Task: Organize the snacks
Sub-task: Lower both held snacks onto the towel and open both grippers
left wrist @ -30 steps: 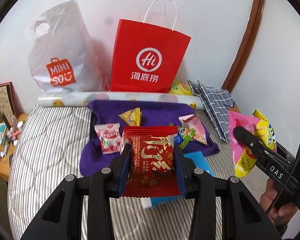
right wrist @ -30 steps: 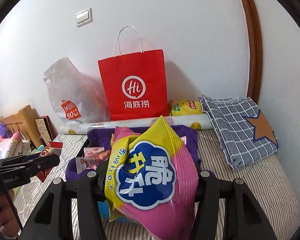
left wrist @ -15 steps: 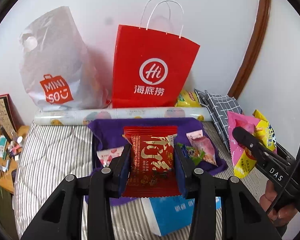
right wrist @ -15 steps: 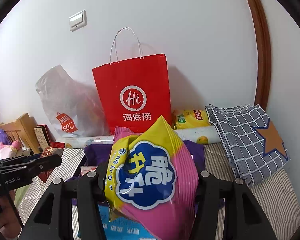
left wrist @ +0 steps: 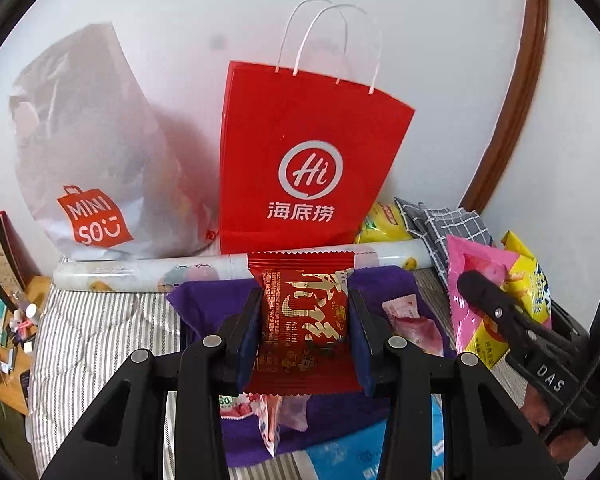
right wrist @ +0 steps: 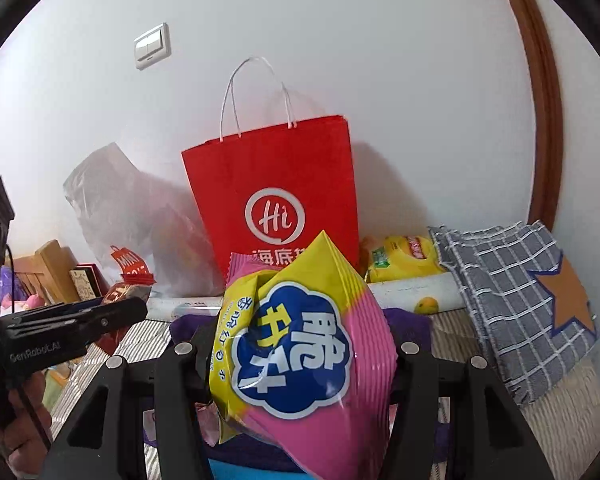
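You are pinching a light, crinkly red snack packet (left wrist: 303,320) mid-body in the left claw (left wrist: 304,336), the right claw (right wrist: 300,364) squeezing a puffy, slippery chip bag (right wrist: 300,356).

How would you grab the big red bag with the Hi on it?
By the white string handles on top of the red paper bag, coming down from above. They stand up in open loops a claw finger could probably hook, while the flat, wide front gives little to pinch. Both claws are full now, though.
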`<state>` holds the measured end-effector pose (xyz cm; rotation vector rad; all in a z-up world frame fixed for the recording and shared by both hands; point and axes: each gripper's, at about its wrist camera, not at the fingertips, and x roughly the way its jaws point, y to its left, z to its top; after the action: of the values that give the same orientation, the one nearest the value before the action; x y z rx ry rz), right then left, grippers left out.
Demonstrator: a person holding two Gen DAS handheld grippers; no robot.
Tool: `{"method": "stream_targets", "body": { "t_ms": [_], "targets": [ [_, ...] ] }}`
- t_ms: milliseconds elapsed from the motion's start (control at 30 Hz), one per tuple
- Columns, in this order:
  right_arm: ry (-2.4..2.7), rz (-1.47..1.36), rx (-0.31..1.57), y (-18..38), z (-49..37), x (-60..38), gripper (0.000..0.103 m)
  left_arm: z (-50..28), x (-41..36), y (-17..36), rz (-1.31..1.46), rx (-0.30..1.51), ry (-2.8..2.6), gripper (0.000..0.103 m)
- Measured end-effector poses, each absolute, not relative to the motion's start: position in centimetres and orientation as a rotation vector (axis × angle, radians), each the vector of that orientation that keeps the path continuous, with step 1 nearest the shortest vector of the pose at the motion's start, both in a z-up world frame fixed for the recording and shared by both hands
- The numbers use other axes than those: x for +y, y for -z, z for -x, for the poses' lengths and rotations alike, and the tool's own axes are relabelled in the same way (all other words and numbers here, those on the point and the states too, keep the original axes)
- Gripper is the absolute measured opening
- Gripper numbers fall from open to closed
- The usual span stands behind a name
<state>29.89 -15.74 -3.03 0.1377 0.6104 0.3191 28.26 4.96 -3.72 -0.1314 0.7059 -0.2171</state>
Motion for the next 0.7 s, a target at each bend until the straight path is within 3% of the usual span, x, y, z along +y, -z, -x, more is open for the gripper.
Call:
{"method": "stream_targets", "body": {
  "t_ms": [300,700],
  "targets": [
    [-0.373,-0.134,0.678,7.3,-31.0,-14.9,0.053,-31.3,5.7,7.7,0.128,0.802,0.190,0.040],
    [-0.364,-0.166,0.715,9.5,-31.5,-15.5,0.053,-31.7,6.2,8.2,0.125,0.810,0.176,0.040]
  ]
}}
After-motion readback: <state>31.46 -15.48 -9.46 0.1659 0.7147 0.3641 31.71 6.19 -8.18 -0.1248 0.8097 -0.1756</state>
